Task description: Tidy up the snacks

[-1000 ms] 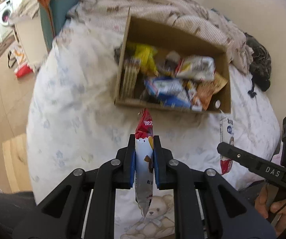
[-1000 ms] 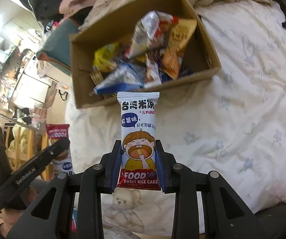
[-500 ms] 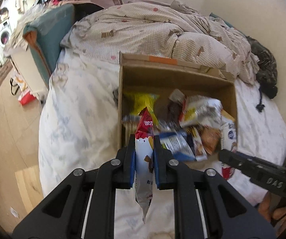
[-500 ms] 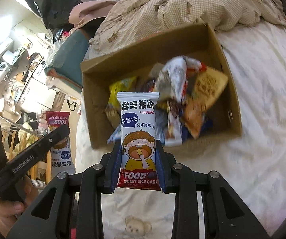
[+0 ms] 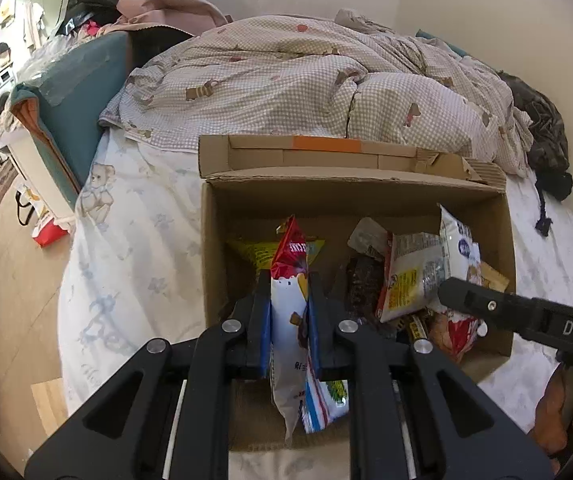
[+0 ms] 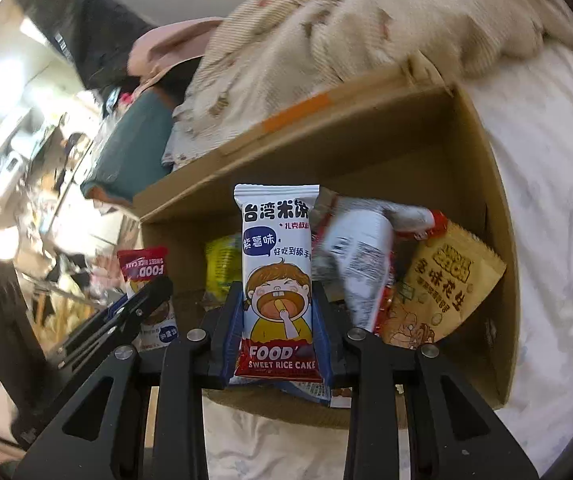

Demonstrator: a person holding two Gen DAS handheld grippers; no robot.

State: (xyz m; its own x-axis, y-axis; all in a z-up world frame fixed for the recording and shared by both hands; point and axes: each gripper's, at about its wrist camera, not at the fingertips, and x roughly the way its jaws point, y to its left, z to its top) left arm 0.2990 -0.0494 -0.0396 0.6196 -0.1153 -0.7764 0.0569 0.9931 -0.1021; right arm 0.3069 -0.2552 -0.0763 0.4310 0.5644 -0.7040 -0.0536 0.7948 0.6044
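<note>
While our left gripper (image 5: 288, 322) is pinching a red-topped rice cake packet (image 5: 289, 312) edge-on, it is hanging over the cardboard box (image 5: 350, 192), which is holding mixed snack packs.

Through the right wrist view, our right gripper (image 6: 277, 332) is clamping a purple rice cake packet (image 6: 276, 276) upright above the same box (image 6: 482, 184), beside a peanut bag (image 6: 446, 284).

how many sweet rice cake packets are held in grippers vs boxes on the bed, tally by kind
sweet rice cake packets held in grippers: 2, one in the left gripper, one in the right gripper
cardboard boxes on the bed: 1
total: 3
</note>
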